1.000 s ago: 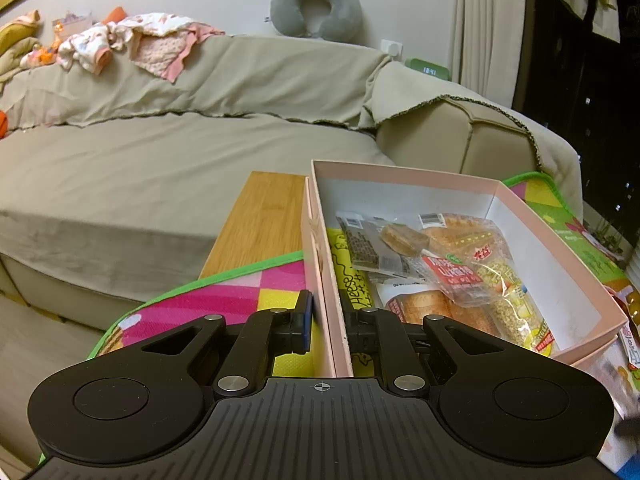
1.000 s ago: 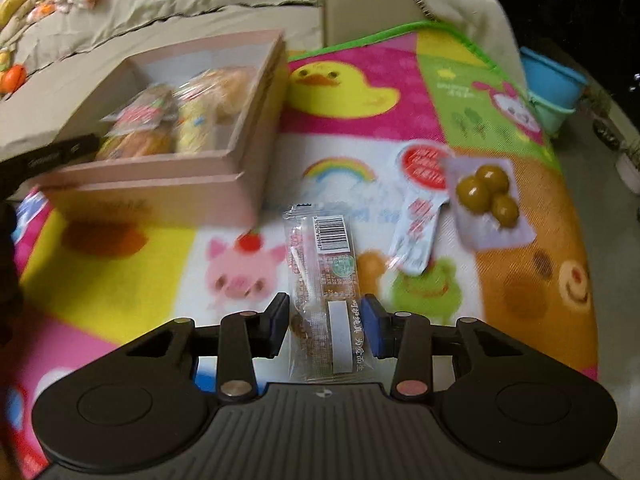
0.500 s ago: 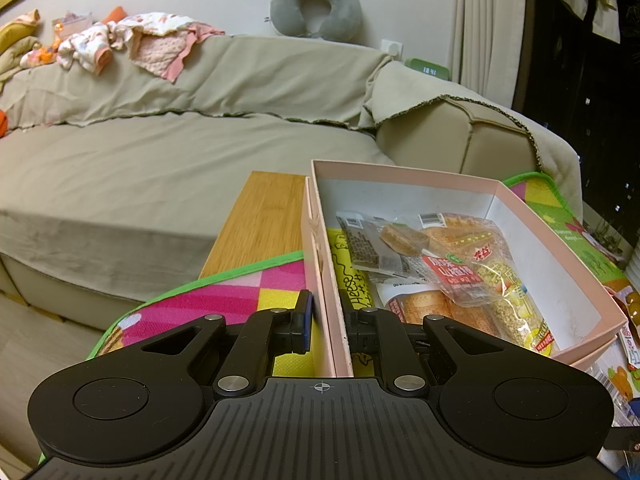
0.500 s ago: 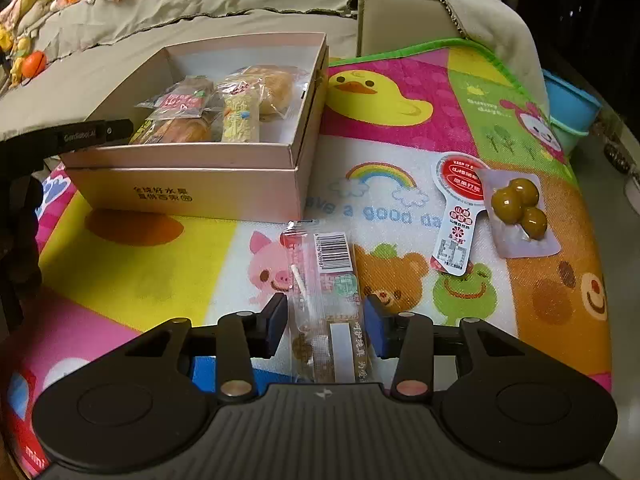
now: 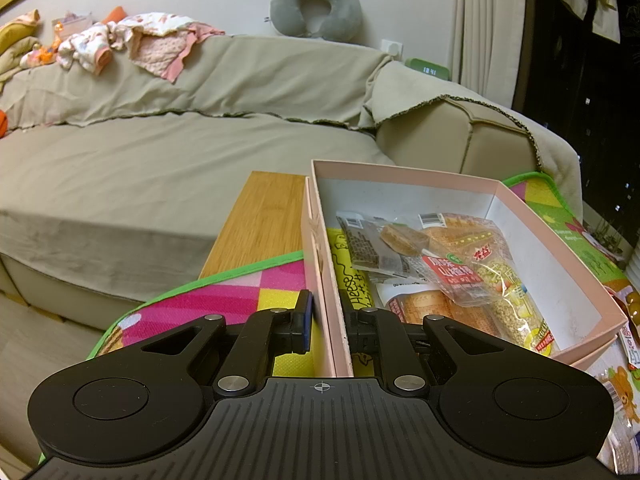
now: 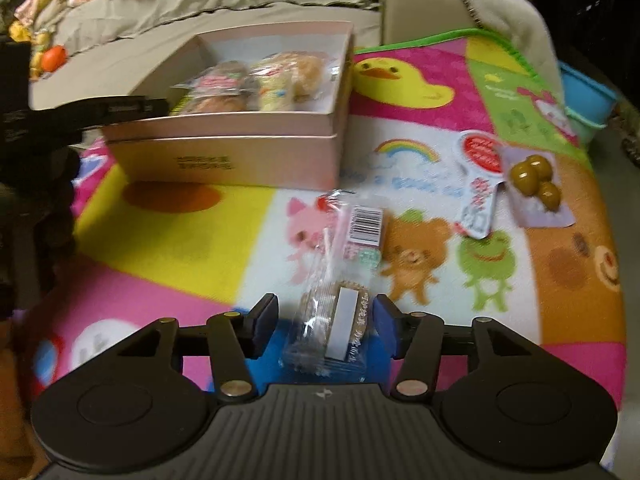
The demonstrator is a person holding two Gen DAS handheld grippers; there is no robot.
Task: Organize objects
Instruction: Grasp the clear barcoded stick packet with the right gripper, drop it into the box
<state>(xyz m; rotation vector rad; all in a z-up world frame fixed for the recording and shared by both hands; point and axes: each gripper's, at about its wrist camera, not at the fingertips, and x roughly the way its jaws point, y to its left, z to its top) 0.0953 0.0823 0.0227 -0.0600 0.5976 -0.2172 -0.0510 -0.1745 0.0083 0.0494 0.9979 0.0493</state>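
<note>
Left tongs [image 5: 326,326]: closed onto the near side wall of the pink box [image 5: 560,240], one finger outside the wall, the other inside.
Right tongs [image 6: 325,326]: spread wide, a clear gap on each side of the snack pack [image 6: 340,280]; gripping nothing.
Snack pack: clear wrapper with a barcode label, lying lengthwise on the mat [image 6: 168,240], its near end between the two blue pads [image 6: 385,322] but touching neither.
Pink box: open, sitting on its own lid or base, on the mat's far left part as the right wrist view shows it; it holds several wrapped snacks [image 5: 460,276] piled toward the near end.
Red-label packet [image 6: 480,176]: flat on the mat, right of the snack pack and apart from it.
Chestnut pouch [image 6: 536,184]: just beside the red-label packet, on its right, with three brown pieces showing.
Worktop [image 5: 264,220]: bare wood shows beyond the mat's green edge, left of the box.
Sofa [image 5: 160,160]: behind the worktop, covered in beige cloth, with clothes [image 5: 132,46] and a grey neck pillow [image 5: 316,10] along its back.
Blur: the right wrist view is smeared, so print on the wrappers cannot be read.
</note>
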